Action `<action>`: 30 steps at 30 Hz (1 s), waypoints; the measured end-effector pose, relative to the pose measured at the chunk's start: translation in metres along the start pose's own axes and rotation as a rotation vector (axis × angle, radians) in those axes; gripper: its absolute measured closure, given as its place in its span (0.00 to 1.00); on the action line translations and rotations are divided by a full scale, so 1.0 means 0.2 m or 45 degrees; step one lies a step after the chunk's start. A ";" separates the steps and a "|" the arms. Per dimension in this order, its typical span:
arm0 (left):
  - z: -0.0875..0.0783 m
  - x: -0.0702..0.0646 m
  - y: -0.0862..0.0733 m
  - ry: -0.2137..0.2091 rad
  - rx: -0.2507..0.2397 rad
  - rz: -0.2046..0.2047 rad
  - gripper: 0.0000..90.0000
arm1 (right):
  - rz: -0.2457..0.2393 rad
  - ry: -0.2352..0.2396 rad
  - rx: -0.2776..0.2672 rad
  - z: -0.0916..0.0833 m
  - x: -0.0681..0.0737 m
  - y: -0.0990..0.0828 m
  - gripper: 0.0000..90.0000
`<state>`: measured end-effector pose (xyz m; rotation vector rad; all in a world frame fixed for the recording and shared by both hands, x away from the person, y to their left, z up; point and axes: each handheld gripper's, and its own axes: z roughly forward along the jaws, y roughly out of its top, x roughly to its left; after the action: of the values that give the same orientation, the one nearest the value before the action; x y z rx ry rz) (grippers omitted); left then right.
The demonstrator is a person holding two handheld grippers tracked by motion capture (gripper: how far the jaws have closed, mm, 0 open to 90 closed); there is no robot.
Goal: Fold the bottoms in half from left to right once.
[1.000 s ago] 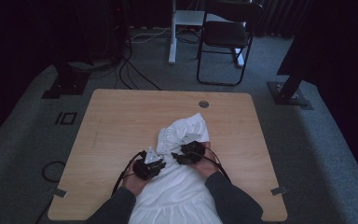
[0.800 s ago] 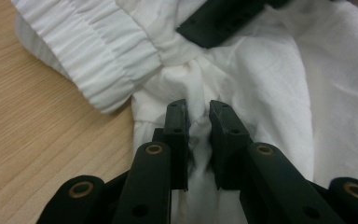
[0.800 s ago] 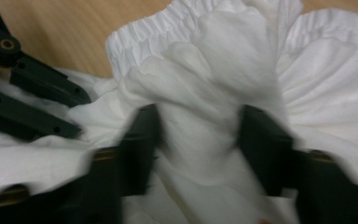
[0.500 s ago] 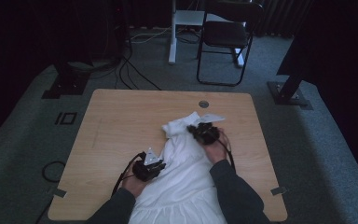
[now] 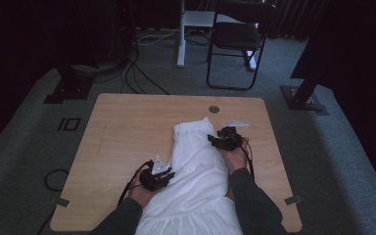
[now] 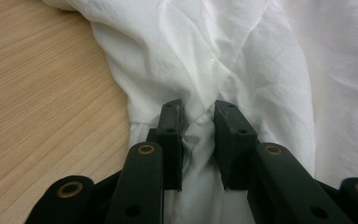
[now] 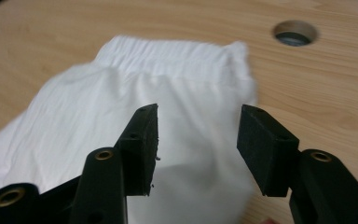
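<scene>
A white garment (image 5: 198, 161) with a gathered waistband (image 7: 172, 56) lies lengthwise on the wooden table (image 5: 127, 127), its near end hanging off the front edge. My left gripper (image 5: 164, 177) sits at the garment's left edge. In the left gripper view its jaws (image 6: 199, 126) pinch a bunched fold of the white cloth (image 6: 242, 56); they have just been opening slightly, with the fold still between them. My right gripper (image 5: 215, 139) is at the garment's far right side near the waistband. Its jaws (image 7: 196, 135) have just been opening and stand apart above the cloth (image 7: 121, 93), with nothing between them.
A round cable hole (image 5: 214, 109) is in the table just beyond the waistband, also seen in the right gripper view (image 7: 295, 33). Bare wood stretches left of the garment. A black chair (image 5: 237, 39) and floor cables stand beyond the table.
My right gripper travelled from beside the left gripper out to the garment's far right end. The bunched cloth now lies stretched out with its waistband flat. The left gripper stayed put.
</scene>
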<state>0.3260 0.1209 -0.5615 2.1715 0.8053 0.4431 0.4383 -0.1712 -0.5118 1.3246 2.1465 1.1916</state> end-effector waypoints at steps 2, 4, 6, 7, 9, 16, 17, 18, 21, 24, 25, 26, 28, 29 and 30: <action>0.00 0.00 0.00 0.003 0.006 -0.001 0.82 | -0.056 -0.003 0.070 0.06 0.02 -0.03 0.58; -0.01 -0.01 0.00 0.000 0.020 0.007 0.83 | -0.068 -0.039 0.173 0.12 0.01 -0.07 0.65; -0.03 -0.02 0.00 -0.006 0.034 0.014 0.84 | -0.076 -0.052 0.245 0.16 0.01 -0.11 0.67; -0.04 -0.02 -0.01 -0.010 0.049 0.023 0.84 | -0.087 -0.067 0.237 0.15 0.02 -0.12 0.67; -0.05 -0.03 -0.01 -0.019 0.072 0.033 0.84 | -0.119 -0.093 0.268 0.14 0.05 -0.12 0.67; -0.16 -0.05 0.03 -0.060 0.135 0.066 0.73 | -0.155 -0.103 0.286 0.06 0.18 -0.20 0.67; -0.18 -0.03 0.06 -0.041 0.108 0.058 0.69 | -0.156 -0.106 0.281 0.06 0.19 -0.21 0.67; -0.18 -0.01 0.09 -0.014 0.073 0.045 0.66 | -0.152 -0.106 0.281 0.05 0.20 -0.22 0.67; -0.14 0.04 0.21 0.037 -0.009 0.000 0.60 | -0.139 -0.116 0.277 0.05 0.21 -0.22 0.67; 0.00 0.09 0.30 0.076 -0.006 -0.053 0.57 | -0.137 -0.107 0.274 0.05 0.21 -0.22 0.67; 0.06 0.11 0.31 0.109 0.009 -0.053 0.55 | -0.139 -0.104 0.273 0.05 0.21 -0.22 0.67; 0.11 0.12 0.32 0.137 0.027 -0.069 0.54 | -0.143 -0.100 0.270 0.05 0.20 -0.22 0.67; 0.19 0.15 0.31 0.170 0.078 -0.101 0.54 | -0.141 -0.094 0.265 0.05 0.20 -0.23 0.67; 0.22 0.15 0.30 0.185 0.105 -0.115 0.55 | -0.141 -0.093 0.263 0.05 0.20 -0.23 0.67; 0.24 0.15 0.28 0.200 0.133 -0.109 0.55 | -0.142 -0.091 0.261 0.05 0.20 -0.23 0.67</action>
<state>0.3970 0.0872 -0.5488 2.2084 1.0241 0.5438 0.3993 -0.1422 -0.5493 1.2878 2.3068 0.8874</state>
